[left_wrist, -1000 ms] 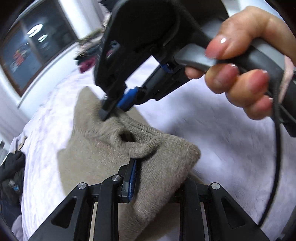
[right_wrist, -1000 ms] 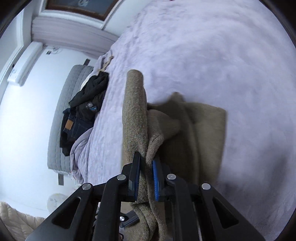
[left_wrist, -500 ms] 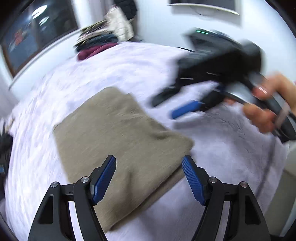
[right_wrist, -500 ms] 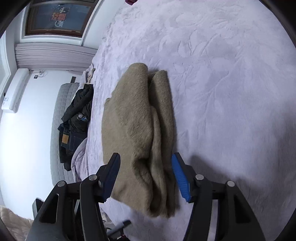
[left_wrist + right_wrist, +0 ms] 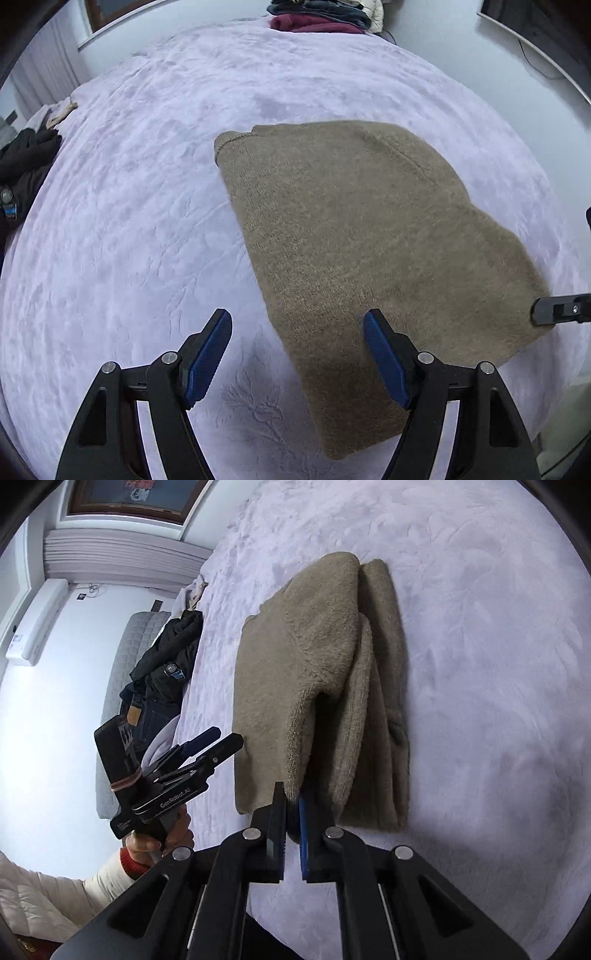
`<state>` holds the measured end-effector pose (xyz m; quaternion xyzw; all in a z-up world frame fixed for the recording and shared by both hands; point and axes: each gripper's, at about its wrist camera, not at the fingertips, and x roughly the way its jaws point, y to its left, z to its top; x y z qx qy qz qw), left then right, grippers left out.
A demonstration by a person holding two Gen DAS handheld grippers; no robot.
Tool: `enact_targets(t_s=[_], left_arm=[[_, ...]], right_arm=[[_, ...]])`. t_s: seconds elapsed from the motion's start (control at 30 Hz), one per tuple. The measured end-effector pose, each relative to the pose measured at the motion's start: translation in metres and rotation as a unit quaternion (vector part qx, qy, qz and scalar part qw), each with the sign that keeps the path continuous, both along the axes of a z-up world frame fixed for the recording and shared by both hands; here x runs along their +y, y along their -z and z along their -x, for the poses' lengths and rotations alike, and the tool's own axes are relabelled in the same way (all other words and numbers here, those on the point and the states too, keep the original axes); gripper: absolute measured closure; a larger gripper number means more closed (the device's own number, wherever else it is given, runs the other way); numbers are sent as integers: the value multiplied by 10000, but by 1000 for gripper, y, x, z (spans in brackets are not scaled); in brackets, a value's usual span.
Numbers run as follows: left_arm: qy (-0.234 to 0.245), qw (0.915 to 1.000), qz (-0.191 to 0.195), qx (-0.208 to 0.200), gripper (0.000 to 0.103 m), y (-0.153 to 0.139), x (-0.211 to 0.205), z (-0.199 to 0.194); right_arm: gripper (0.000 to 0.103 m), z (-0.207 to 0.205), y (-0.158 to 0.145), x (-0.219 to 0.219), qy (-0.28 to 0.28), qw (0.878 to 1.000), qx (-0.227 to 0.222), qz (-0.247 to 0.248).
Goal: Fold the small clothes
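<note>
Between the right tongs (image 5: pixel 292 812), sweater (image 5: pixel 321 672) edge pinched.

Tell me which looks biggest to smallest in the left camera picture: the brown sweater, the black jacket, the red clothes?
1. brown sweater, by far.
2. black jacket, cut off at the picture's edge.
3. red clothes, though they lie farthest from the camera, so really may be bigger.

place: home bedroom | evidence: lilac bedspread (image 5: pixel 147 221), padded headboard (image 5: pixel 118 672), clothes pile (image 5: pixel 162 679)
</note>
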<state>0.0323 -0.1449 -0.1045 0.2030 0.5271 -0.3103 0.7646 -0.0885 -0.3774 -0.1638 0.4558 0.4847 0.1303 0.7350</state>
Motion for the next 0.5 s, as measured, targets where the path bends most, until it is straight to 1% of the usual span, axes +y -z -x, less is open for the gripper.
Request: enact_targets(t_s=[0.07, 0.1, 0.17, 0.23, 0.27, 0.3, 0.33, 0.37, 0.4, 0.47, 0.5], left_arm=[[208, 9996, -197, -23, 28, 16, 4, -8], [287, 9992, -277, -11, 28, 24, 5, -2], [309, 9991, -269, 45, 28, 32, 1, 0], [190, 9996, -197, 54, 27, 34, 2, 0], [131, 9997, -162, 85, 27, 34, 3, -1], [79, 9998, -135, 140, 26, 35, 4, -2], [10, 9997, -119, 202, 23, 36, 4, -5], [-49, 9997, -135, 200, 15, 37, 5, -6], [-93, 9997, -149, 198, 13, 38, 5, -8], [-141, 9994, -129, 288, 13, 41, 5, -9], [-181, 9992, -131, 319, 8, 41, 5, -9]], right_arm=[[98, 11, 14, -1, 36, 9995, 283, 122], [98, 15, 25, -1, 69, 9986, 470, 247], [98, 18, 43, -3, 129, 9971, 687, 313], [96, 19, 47, -8, 285, 9976, 607, 144], [93, 21, 42, -11, 406, 9977, 519, 153], [92, 22, 34, -16, 532, 9974, 414, 237], [92, 21, 25, -21, 641, 9970, 289, 325], [87, 20, 13, -29, 778, 9960, 127, 416], [81, 15, 6, -36, 871, 9952, 15, 453], [48, -7, -5, -52, 996, 9932, -56, 600], [46, -19, -8, -59, 1024, 9924, -110, 667]])
